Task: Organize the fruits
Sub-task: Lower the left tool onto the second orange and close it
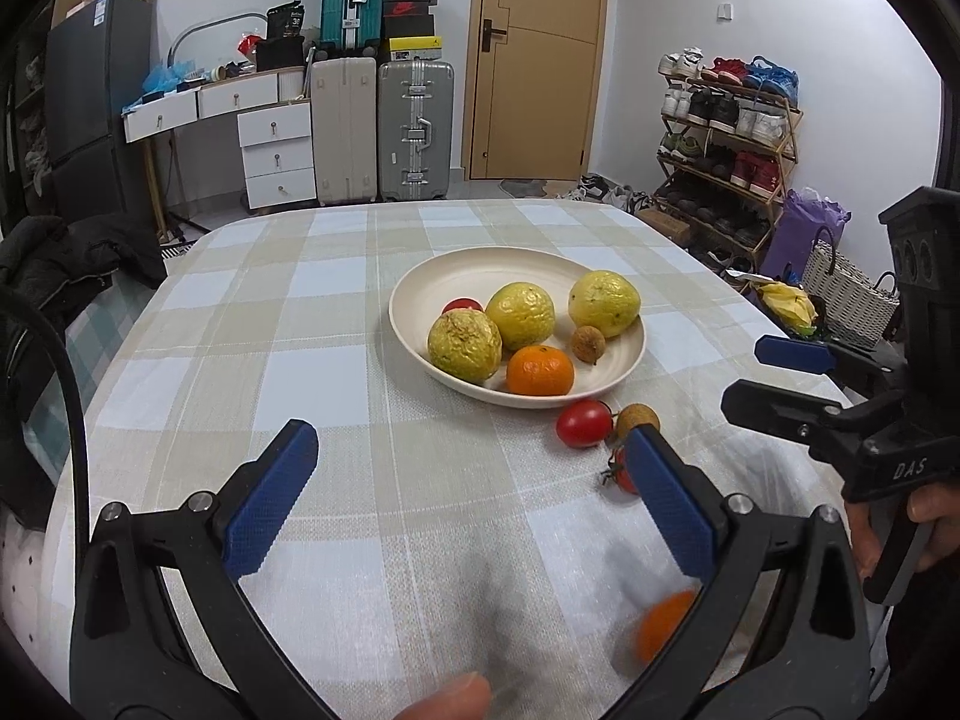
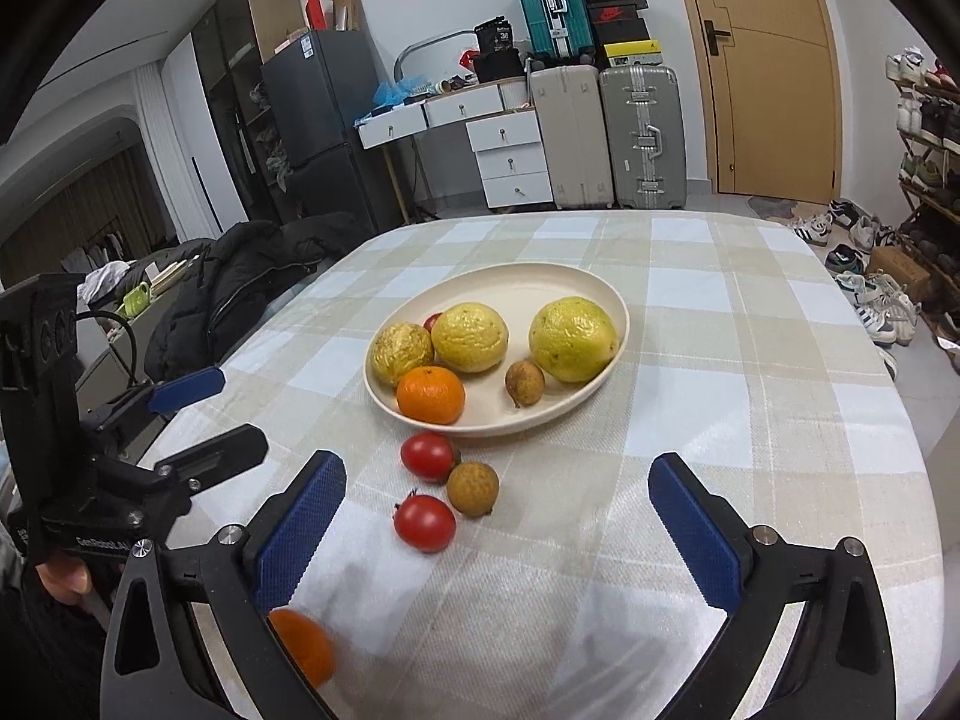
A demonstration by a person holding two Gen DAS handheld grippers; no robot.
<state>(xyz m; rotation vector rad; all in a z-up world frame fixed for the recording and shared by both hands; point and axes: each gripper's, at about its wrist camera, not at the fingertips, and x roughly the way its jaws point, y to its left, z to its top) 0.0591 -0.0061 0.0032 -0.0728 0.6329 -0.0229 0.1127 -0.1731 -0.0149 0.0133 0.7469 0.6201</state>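
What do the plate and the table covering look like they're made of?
Plate: cream with a matte, even finish and no glaze highlights, so probably melamine or matte ceramic; can't tell which. Table covering: woven fabric, with a visible weave texture and a beige, white and pale-blue check.

Bare checked tablecloth [image 2: 750, 396] lies open right of the plate [image 2: 576, 282] and at its far side. Two tomatoes [image 2: 427, 456] and a longan [image 2: 473, 487] crowd the plate's near rim, with a blurred orange [image 2: 303, 645] nearest the grippers.
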